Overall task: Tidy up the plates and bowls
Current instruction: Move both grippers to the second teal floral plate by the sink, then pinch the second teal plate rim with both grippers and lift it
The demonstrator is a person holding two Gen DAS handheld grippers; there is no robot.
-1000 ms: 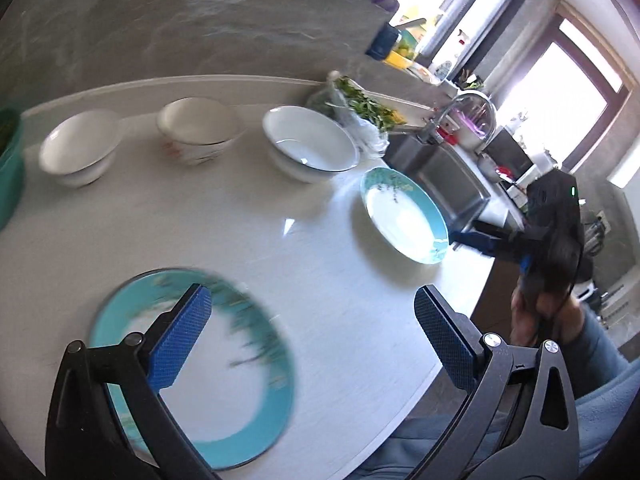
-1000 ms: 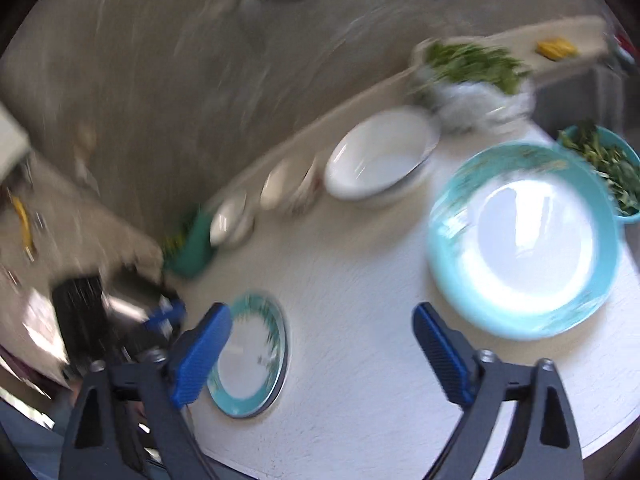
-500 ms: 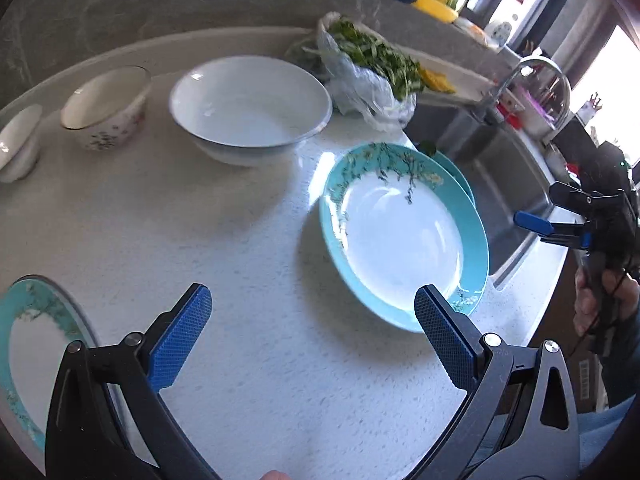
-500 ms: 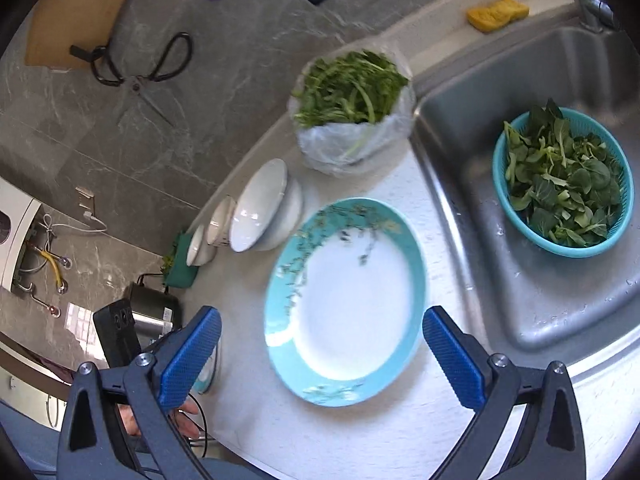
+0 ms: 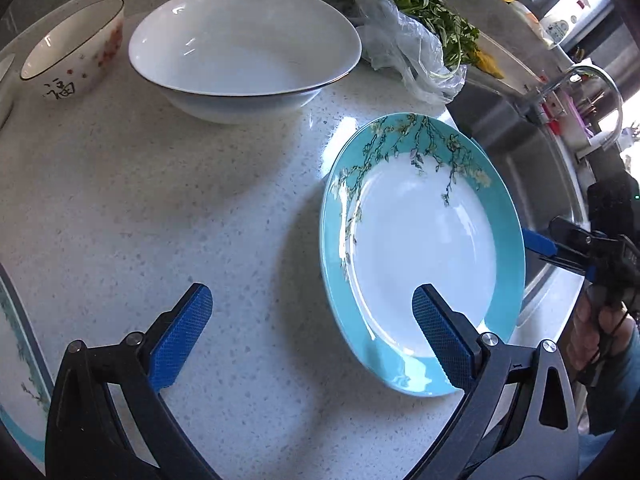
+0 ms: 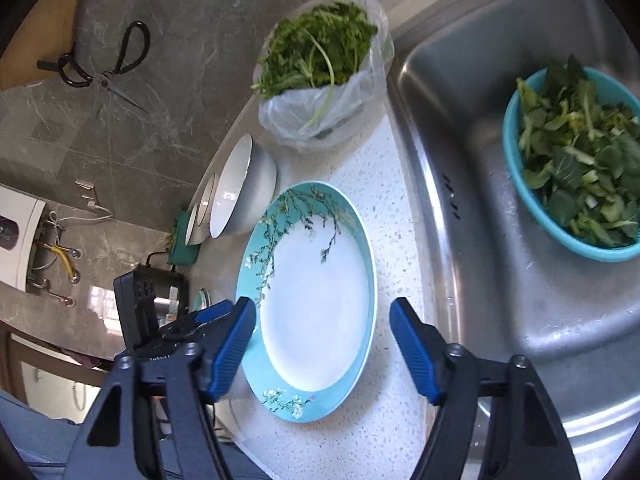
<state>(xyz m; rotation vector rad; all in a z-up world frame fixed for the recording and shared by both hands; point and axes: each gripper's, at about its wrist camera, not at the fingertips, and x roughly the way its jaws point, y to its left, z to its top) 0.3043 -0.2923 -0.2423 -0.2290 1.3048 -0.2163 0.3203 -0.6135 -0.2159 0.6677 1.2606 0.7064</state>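
Observation:
A large teal-rimmed plate (image 5: 424, 256) with a white centre lies flat on the speckled counter next to the sink; it also shows in the right wrist view (image 6: 312, 300). My left gripper (image 5: 312, 328) is open, its right finger over the plate's near rim. My right gripper (image 6: 322, 344) is open just above the plate's near edge; it shows in the left wrist view (image 5: 538, 242) at the plate's far side. A big white bowl (image 5: 244, 48) and a small flowered bowl (image 5: 74, 50) stand behind. A second teal plate (image 5: 16, 360) lies at the far left.
A plastic bag of greens (image 5: 416, 28) sits behind the plate. The steel sink (image 6: 500, 200) holds a teal basket of leaves (image 6: 576, 160). A tap (image 5: 592, 92) stands over the sink. Scissors (image 6: 108, 68) hang on the grey wall.
Both grippers have moved in on the large teal plate, now much nearer. The left view swung right from the smaller plate. The right gripper's jaws have narrowed a little.

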